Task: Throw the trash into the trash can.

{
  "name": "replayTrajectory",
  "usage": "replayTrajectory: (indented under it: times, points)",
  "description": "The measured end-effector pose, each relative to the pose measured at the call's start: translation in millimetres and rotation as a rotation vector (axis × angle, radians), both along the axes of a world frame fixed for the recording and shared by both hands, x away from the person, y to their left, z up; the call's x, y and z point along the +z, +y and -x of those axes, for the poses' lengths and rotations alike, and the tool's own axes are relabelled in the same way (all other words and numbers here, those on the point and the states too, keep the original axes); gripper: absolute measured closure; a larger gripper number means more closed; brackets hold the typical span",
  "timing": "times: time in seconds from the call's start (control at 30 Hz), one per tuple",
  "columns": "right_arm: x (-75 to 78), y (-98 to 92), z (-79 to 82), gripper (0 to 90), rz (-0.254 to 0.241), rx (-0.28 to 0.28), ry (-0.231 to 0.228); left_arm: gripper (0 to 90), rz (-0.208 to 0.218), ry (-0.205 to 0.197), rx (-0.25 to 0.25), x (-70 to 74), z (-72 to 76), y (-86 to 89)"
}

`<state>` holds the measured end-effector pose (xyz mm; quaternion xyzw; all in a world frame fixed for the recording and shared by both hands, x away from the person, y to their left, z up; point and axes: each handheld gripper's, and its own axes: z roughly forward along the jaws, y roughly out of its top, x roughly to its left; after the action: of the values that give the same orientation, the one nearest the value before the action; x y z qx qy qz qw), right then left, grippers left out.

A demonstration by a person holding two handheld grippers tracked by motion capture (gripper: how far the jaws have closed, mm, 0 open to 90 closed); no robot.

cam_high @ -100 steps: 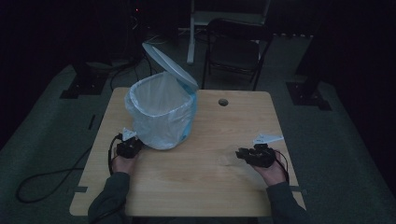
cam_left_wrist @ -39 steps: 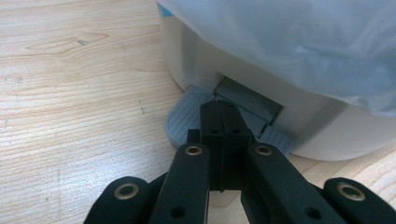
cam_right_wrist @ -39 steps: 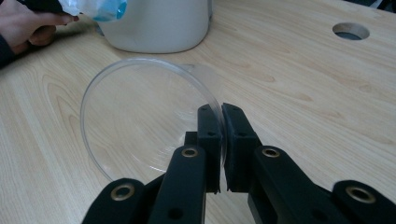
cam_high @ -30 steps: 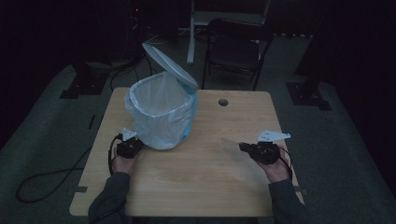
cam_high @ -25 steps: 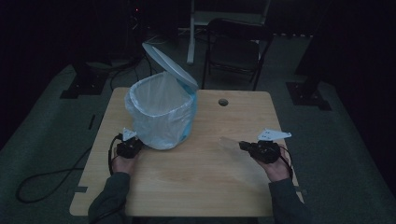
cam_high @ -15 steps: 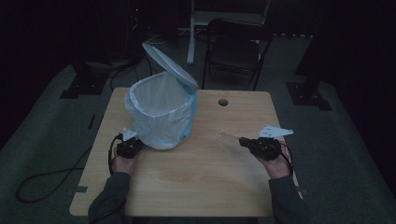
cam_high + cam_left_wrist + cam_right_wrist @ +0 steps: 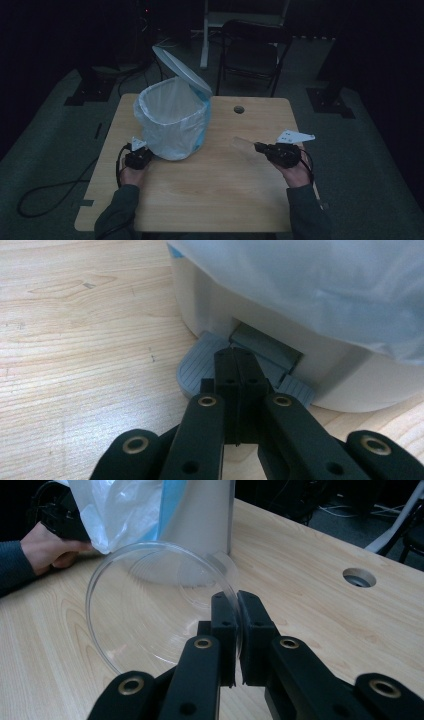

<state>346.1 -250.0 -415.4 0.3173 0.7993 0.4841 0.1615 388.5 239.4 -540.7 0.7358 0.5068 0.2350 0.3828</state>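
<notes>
High view: your right gripper [image 7: 258, 146], fingers pinching a clear dish [image 7: 150, 605] by its rim, holds it right of the open, lined bin [image 7: 172, 122], while your closed left gripper [image 7: 235, 367] presses the pedal [image 7: 200, 367].

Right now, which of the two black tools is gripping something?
The right tool, shut on the rim of a clear plastic dish. The left tool is shut on nothing, tips on the bin's grey pedal.

Bin [image 7: 172, 122] on table [image 7: 210, 185], left side; dish [image 7: 155, 605] to its right; chair [image 7: 252, 52] behind table.
</notes>
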Motion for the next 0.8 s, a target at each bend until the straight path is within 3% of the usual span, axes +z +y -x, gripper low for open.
replayTrajectory:
  times: [0.8]
  points:
    - [29.7,6.9,-0.4,86.6,-0.007,0.035,-0.059,90.0,0.001,0.003,0.0,0.1,0.0,0.2]
